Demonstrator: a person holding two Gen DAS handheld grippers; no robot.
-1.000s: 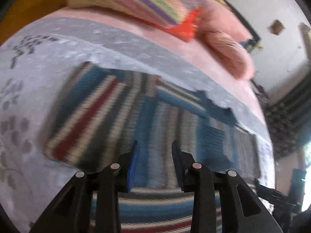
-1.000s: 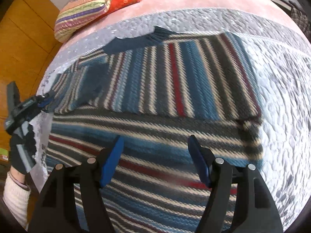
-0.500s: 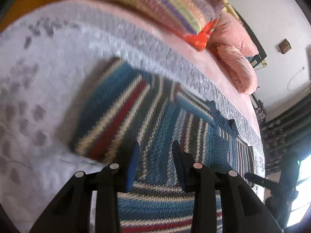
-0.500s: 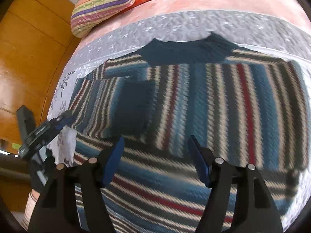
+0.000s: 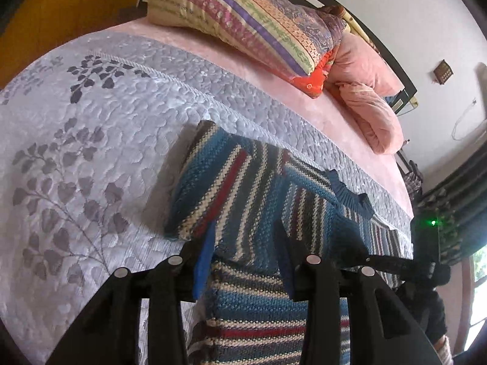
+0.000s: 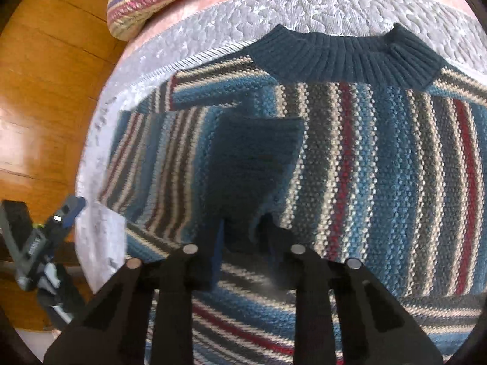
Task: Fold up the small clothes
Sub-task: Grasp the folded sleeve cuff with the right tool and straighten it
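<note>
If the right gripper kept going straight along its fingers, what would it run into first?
Most likely the dark blue cuff of the striped sweater's folded-in sleeve, lying directly ahead of the right gripper. Its jaws stand apart around the cuff's near edge; whether they already touch it is unclear.

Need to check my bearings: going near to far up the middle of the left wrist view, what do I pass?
left gripper → striped sweater → grey quilted cover → pink sheet → striped pillow → wall

A coarse, matt knit is seen in the sweater point(image 6: 380, 164). The quilt point(image 5: 100, 140) is stitched cloth with a slight sheen. Glossy wood point(image 6: 45, 91) is shown at 9 o'clock.
</note>
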